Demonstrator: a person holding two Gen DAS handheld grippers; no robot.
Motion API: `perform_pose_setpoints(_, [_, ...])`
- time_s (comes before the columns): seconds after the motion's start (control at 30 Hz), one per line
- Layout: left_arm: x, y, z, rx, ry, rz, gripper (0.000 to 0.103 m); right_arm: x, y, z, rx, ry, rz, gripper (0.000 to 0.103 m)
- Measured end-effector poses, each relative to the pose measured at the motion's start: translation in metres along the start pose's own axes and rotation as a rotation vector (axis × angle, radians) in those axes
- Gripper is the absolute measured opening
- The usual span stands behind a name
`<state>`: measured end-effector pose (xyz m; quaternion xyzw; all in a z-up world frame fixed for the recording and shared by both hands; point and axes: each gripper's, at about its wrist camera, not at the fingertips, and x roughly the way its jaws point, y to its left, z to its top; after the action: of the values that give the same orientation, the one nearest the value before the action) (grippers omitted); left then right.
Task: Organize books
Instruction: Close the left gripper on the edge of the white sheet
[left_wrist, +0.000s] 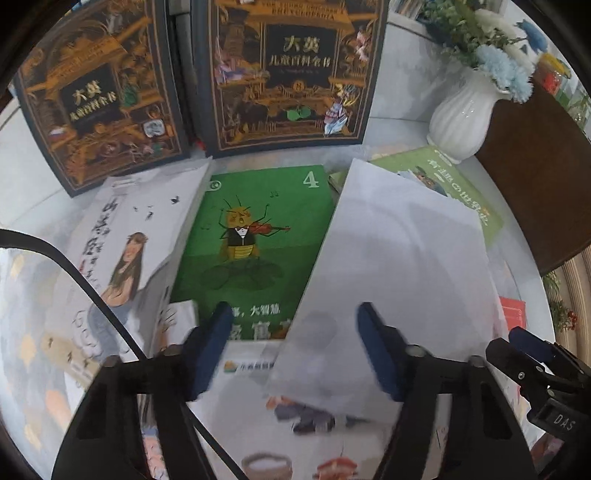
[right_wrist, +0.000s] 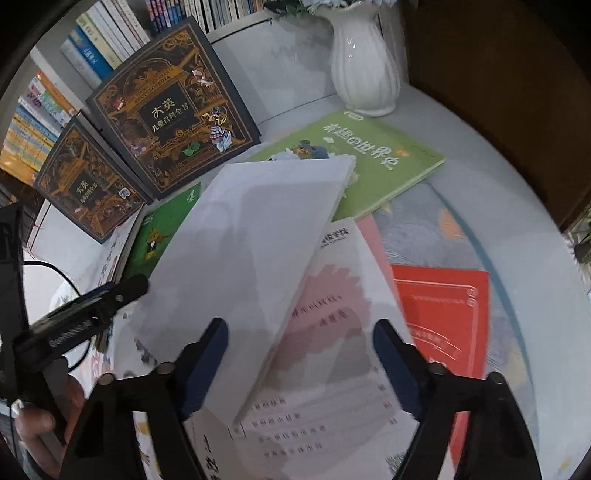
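A pale table (right_wrist: 498, 192) fronts a bookshelf (right_wrist: 92, 55). A white-covered book (right_wrist: 236, 243) lies atop scattered books, its long axis slanting away toward the vase (right_wrist: 364, 62). The left hand-held gripper (left_wrist: 291, 350) and right hand-held gripper (right_wrist: 299, 365) hover half-open above it, gripping nothing.

books cover the table (right_wrist: 517, 206); upright encyclopedias (left_wrist: 288, 74) and white vase (left_wrist: 461, 118) block the back.

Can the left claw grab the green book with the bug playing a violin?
Probably not yet: the left claw hovers over it, but a white open page covers one edge of the flat green paperback book.
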<state>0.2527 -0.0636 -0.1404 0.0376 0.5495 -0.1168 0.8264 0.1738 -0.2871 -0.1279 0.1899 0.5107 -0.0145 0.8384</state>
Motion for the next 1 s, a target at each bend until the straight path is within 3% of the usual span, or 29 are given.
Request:
perform_pose_setpoints(0.13, [0.013,0.003,0.008,-0.015,0.017,-0.016,0.055,0.013,0.005,0.004,-0.003,0.017,-0.018,0.055])
perform_pose_setpoints(0.33, [0.017,0.001,0.012,-0.017,0.014,-0.040,0.058,0.019,0.014,0.004,-0.050,0.020,-0.043,0.055])
perform_pose_setpoints(0.53, [0.014,0.004,0.011,-0.030,0.005,-0.044,0.062,0.019,0.015,0.002,-0.049,0.034,-0.039,0.062])
perform_pose_setpoints(0.6, [0.013,0.006,0.009,-0.034,0.001,-0.031,0.072,0.019,0.016,0.001,-0.053,0.036,-0.049,0.076])
perform_pose_setpoints(0.67, [0.014,0.008,0.007,-0.035,0.006,-0.021,0.073,0.019,0.015,0.000,-0.046,0.036,-0.052,0.084])
perform_pose_setpoints(1.0, [0.015,0.007,0.009,-0.036,0.004,-0.023,0.073,0.023,0.016,0.000,-0.052,0.034,-0.059,0.084])
